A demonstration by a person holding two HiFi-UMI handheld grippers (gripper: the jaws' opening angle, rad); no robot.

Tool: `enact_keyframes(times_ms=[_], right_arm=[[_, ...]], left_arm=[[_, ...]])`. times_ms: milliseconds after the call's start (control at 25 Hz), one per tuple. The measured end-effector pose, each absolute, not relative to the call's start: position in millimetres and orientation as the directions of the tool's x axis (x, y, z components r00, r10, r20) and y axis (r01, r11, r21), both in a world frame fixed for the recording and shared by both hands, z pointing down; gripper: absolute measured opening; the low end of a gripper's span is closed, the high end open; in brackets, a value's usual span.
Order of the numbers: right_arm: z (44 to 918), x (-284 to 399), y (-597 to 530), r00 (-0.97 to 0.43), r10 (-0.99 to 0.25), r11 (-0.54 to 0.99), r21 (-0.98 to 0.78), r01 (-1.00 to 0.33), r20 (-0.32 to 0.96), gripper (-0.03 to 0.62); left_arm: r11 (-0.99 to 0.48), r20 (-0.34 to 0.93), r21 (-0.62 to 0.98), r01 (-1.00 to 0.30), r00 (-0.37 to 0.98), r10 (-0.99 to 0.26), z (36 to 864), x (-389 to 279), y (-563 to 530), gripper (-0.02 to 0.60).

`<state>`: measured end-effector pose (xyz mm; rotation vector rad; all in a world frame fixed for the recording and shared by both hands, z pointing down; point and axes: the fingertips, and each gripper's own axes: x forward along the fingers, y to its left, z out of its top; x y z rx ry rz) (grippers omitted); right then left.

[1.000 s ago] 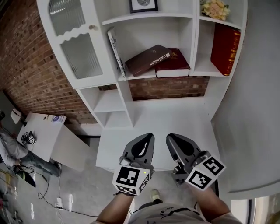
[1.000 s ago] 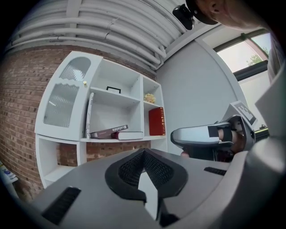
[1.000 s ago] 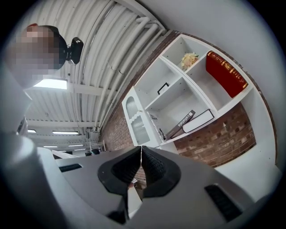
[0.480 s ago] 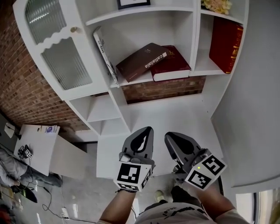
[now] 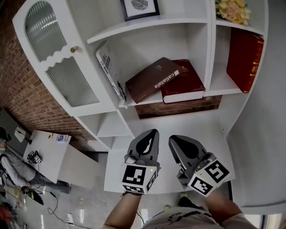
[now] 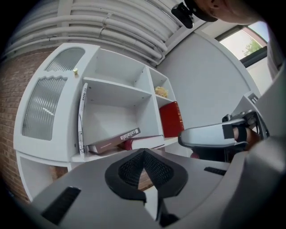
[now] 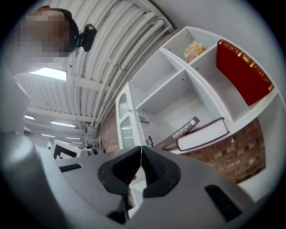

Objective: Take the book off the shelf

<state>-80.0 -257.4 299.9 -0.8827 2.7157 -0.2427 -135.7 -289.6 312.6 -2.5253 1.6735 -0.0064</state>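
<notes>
On the middle shelf a brown book [image 5: 154, 79] leans on a dark red book [image 5: 183, 82] that lies flat. A thin white book [image 5: 111, 71] stands tilted against the left wall of that compartment. A tall red book [image 5: 245, 53] stands in the right compartment. My left gripper [image 5: 151, 133] and right gripper [image 5: 172, 139] hang side by side below the shelf, well short of the books, both shut and empty. The left gripper view has the brown book [image 6: 114, 141] beyond the shut jaws [image 6: 143, 153]. The right gripper view looks past its jaws [image 7: 141, 148] at the same book [image 7: 183, 129].
A white ledge [image 5: 187, 125] juts out under the shelf, with brick wall [image 5: 178, 108] behind it. A glass cabinet door [image 5: 58, 58] stands at the left, with a framed picture [image 5: 140, 8] and flowers [image 5: 232, 10] on the top shelf. Lower left are a white desk [image 5: 44, 152] and a person [image 5: 11, 165].
The head view has shifted, so the shelf and books now sit lower and further right in the picture. Both grippers stay shut, side by side, in about the same spot.
</notes>
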Motion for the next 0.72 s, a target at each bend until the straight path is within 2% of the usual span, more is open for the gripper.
enact_keyframes(times_ms=[200, 520, 600, 720], right_arm=[[292, -71, -290, -0.795, -0.562, 0.823, -0.250, -0.510, -0.229, 0.018], [300, -65, -328, -0.832, -0.502, 0.852, -0.298, -0.430, -0.234, 0.018], [300, -65, -335, -0.840, -0.486, 0.860, -0.305, -0.409, -0.240, 0.018], [301, -63, -344, -0.852, -0.462, 0.870, -0.314, -0.380, -0.248, 0.018]], left_arm=[[-0.335, -0.064, -0.169, -0.927, 0.349, -0.935, 300, -134, -333, 0.012], [-0.171, -0.070, -0.404, -0.898, 0.217, -0.974, 280, -141, -390, 0.015], [-0.128, -0.071, -0.467, -0.875, 0.182, -0.981, 276, -145, -402, 0.029], [-0.089, -0.055, -0.558, -0.825, 0.144, -0.988, 276, -147, -417, 0.083]])
